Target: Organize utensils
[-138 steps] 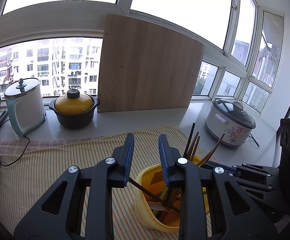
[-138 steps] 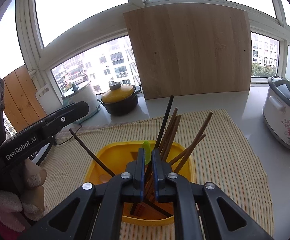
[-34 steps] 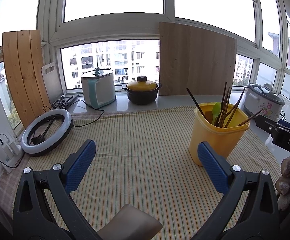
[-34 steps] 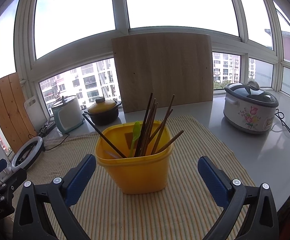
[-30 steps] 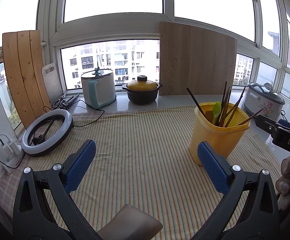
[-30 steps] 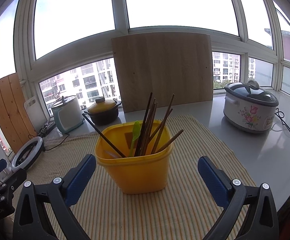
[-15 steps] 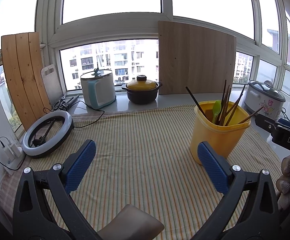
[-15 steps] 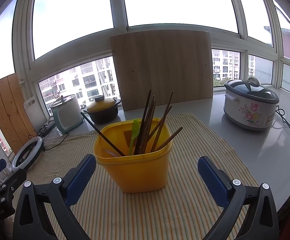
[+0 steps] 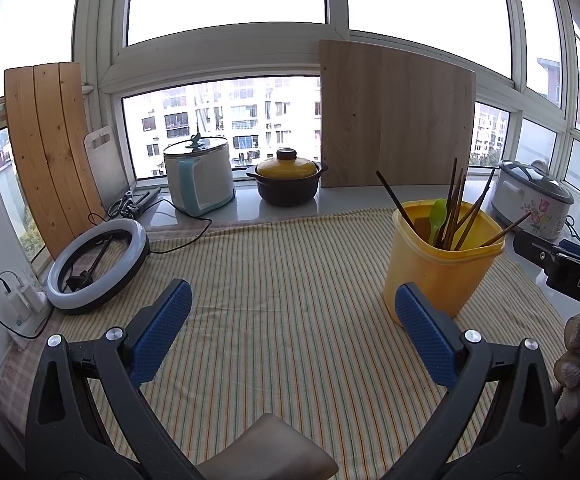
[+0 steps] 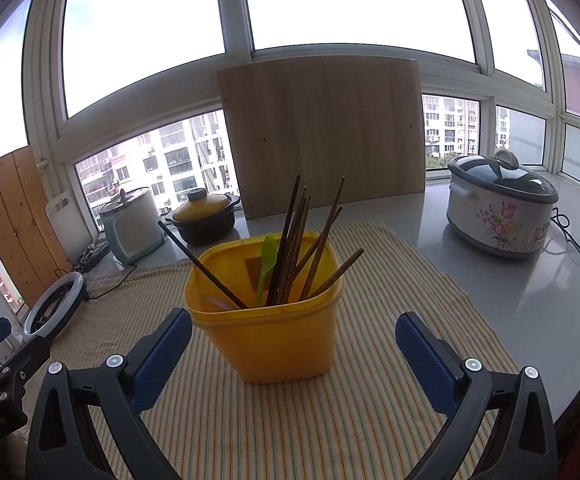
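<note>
Both sets of tongs hang spread wide and hold nothing: left tongs (image 9: 291, 328) over the bare striped cloth (image 9: 274, 280), right tongs (image 10: 293, 354) just short of the yellow tub (image 10: 278, 340), which sits between their pads but untouched.

Tub stands upright on the cloth-covered tabletop (image 10: 537, 304). Inside it: a bundle of dark chopsticks (image 10: 295, 240) leaning every way, plus one green spoon (image 10: 265, 264).

My read: the sticks are thin, stiff and light, and likely slick. I'd pinch one well up the exposed shaft, clear of its neighbours. The one leaning far left looks easiest to single out.

The tub looks like thin plastic, light and tippy. I'd steady its wall with the other tongs before any pull.
</note>
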### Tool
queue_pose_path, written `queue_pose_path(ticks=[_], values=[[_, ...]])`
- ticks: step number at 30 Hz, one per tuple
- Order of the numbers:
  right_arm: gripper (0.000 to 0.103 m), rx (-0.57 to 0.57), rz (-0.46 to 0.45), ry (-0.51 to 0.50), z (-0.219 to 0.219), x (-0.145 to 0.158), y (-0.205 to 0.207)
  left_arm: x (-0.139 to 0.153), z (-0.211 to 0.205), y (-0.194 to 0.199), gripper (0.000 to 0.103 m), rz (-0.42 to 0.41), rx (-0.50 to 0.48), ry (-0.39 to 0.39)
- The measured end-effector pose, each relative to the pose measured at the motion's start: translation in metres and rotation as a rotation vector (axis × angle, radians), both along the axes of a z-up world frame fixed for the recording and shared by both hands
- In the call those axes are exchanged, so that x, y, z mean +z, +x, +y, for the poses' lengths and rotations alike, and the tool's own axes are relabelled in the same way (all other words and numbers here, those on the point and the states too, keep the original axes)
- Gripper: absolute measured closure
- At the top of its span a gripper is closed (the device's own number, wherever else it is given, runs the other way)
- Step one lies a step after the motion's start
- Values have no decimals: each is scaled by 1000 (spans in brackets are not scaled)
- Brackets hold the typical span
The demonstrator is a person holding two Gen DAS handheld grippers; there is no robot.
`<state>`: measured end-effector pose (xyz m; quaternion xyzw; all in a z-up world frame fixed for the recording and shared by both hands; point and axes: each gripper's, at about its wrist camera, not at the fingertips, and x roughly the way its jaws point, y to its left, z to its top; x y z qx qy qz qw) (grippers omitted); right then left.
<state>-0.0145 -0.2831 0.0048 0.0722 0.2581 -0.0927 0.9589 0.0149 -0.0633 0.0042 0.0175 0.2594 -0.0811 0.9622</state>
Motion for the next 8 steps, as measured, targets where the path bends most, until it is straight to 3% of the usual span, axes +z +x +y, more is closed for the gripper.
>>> queue_pose_path(ticks=[8], values=[[0, 0, 6, 1, 0, -2, 1, -2, 1, 2, 0, 11, -3, -6]])
